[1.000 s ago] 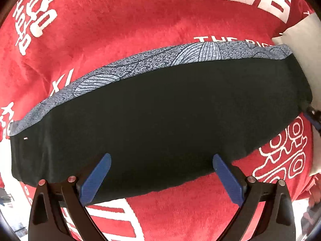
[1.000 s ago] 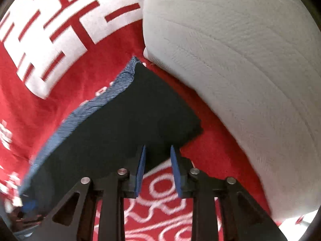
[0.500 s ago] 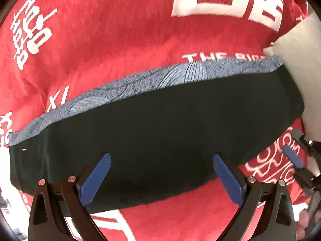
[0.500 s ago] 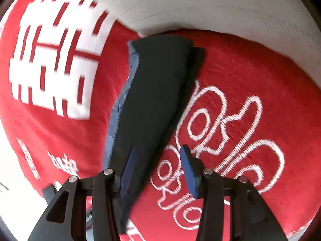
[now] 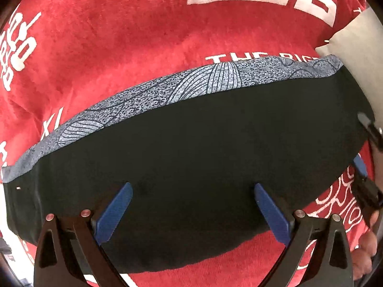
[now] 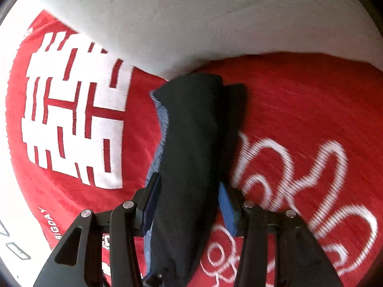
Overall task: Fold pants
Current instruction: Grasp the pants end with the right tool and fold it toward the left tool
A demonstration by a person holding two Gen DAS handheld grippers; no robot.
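The folded pants [image 5: 203, 157] are black with a grey-blue patterned band along the far edge, lying as a long strip on the red blanket [image 5: 119, 35]. My left gripper [image 5: 191, 210] is wide open, its blue pads over the near edge of the strip. My right gripper [image 6: 189, 205] straddles the right end of the pants [image 6: 191, 131], its jaws partly open with the black cloth between the pads. That gripper also shows at the right edge of the left wrist view [image 5: 363, 167].
A white pillow [image 6: 215, 16] lies just past the right end of the pants; it also shows in the left wrist view [image 5: 359, 43]. The red blanket [image 6: 299, 100] bears white printed characters. A white surface shows at the blanket's left edge [image 6: 9, 215].
My right gripper has turned, moved back over the pants' right end and now has the cloth between its pads. The left gripper has stayed open over the near edge.
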